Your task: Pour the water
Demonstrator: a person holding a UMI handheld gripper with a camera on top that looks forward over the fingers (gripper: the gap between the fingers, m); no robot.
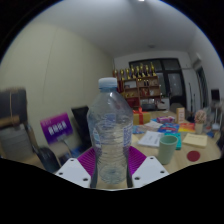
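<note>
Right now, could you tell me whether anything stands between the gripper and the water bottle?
Nothing visible does. The water bottle already stands upright between the gripper's two fingers, its cap on. Whether the pads press on it cannot be told here. The green cup sits beyond and to the side on the cluttered table, out of the way.

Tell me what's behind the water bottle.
Behind the bottle, held between the gripper fingers, stand a cluttered table and far shelves. Whatever lies directly behind it is covered.
</note>
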